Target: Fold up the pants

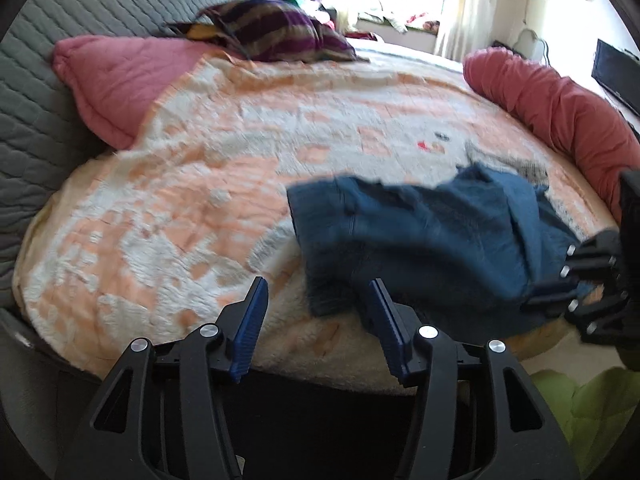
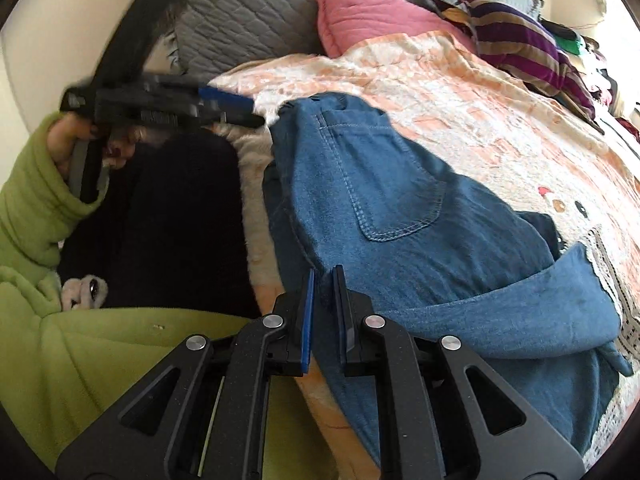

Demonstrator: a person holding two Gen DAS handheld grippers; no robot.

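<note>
**Blue denim pants on the bed, both grippers at its near edge**

The blue denim pants (image 2: 384, 208) lie bunched on the peach-and-white blanket (image 1: 192, 184) that covers the bed, close to the bed's near edge and toward its right side as the left wrist view shows it. A back pocket (image 2: 394, 184) faces up; one leg is folded across the lower part of the garment.

The left gripper (image 1: 318, 300) stands with its jaws apart and nothing between them; its right finger lies at the near left edge of the pants, its left finger over bare blanket. In the right wrist view a hand (image 2: 74, 142) in a green sleeve (image 2: 36, 204) holds this gripper beside the waistband end of the pants.

The right gripper (image 2: 323, 280) has its jaws drawn close together over the near edge of the denim; whether cloth is pinched between the pads cannot be told.

At the far edge of the bed lie a pink pillow (image 1: 116, 80), a striped cushion (image 1: 276, 28) and a grey quilted cover (image 1: 60, 32). A red bolster (image 1: 560, 104) runs along the right edge.
</note>
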